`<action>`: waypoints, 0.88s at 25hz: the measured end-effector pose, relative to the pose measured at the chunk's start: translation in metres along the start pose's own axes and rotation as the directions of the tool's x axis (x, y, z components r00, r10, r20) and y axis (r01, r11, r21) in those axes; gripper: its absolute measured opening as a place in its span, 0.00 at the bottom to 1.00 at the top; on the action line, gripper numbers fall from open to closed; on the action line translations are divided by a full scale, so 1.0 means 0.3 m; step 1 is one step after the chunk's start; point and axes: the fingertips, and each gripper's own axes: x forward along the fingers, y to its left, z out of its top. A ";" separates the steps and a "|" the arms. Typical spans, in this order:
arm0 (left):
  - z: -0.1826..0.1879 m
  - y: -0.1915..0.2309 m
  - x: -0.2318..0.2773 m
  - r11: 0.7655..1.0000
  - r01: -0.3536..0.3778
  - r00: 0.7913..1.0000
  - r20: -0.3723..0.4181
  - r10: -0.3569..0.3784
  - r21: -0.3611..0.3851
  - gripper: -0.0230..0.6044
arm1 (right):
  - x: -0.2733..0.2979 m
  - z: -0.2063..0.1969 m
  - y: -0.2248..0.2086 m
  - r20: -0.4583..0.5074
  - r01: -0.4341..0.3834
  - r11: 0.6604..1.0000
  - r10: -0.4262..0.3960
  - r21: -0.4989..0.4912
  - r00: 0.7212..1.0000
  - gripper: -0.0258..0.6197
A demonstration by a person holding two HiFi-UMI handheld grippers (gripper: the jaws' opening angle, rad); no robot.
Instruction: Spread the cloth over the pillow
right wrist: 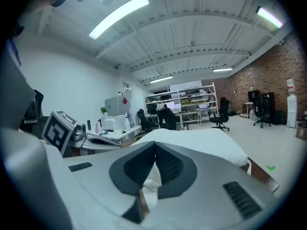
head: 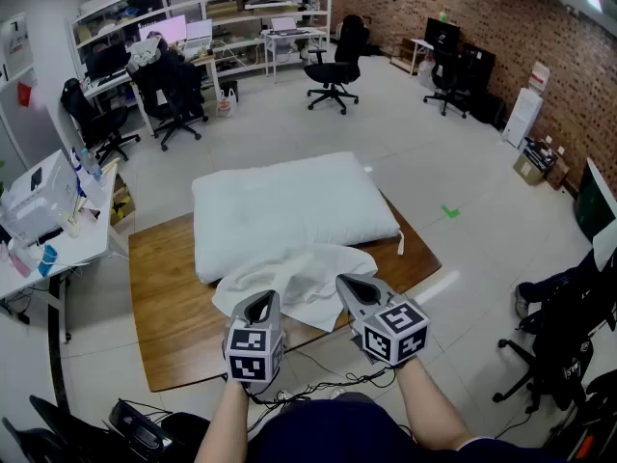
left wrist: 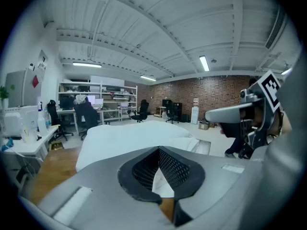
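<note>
A white pillow (head: 289, 205) lies across the far half of a low wooden table (head: 169, 287). In front of it sits a crumpled white cloth (head: 299, 273), bunched on the table's near side. My left gripper (head: 258, 300) hovers at the cloth's near left edge with jaws shut and nothing between them. My right gripper (head: 349, 283) is beside it over the cloth's near right part, also shut and empty. In the left gripper view the closed tips (left wrist: 159, 149) point at the pillow (left wrist: 129, 135), with cloth (left wrist: 160, 183) below. The right gripper view shows the same: closed tips (right wrist: 156, 145), pillow (right wrist: 201, 145) ahead.
A white desk with a printer (head: 39, 201) stands just left of the table. Office chairs (head: 333, 66) and desks line the back, a brick wall (head: 501, 27) the right. Black cables (head: 328, 384) lie on the floor at the table's front edge. A dark chair (head: 564, 340) stands at the near right.
</note>
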 end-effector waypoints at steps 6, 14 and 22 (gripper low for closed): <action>-0.084 -0.015 0.117 1.000 0.015 0.999 -0.041 -0.015 0.000 0.24 | -0.009 -0.012 -0.024 -0.013 0.005 1.000 -0.005 -0.003 1.000 0.05; -0.180 0.027 0.277 0.997 -0.052 0.994 -0.094 0.058 0.065 0.45 | -0.051 -0.024 -0.060 -0.029 0.037 0.999 -0.037 0.002 0.999 0.05; -0.290 0.086 0.367 0.972 -0.150 0.969 -0.168 0.181 0.183 0.37 | -0.091 -0.051 -0.117 -0.041 0.087 0.996 -0.086 0.019 0.995 0.05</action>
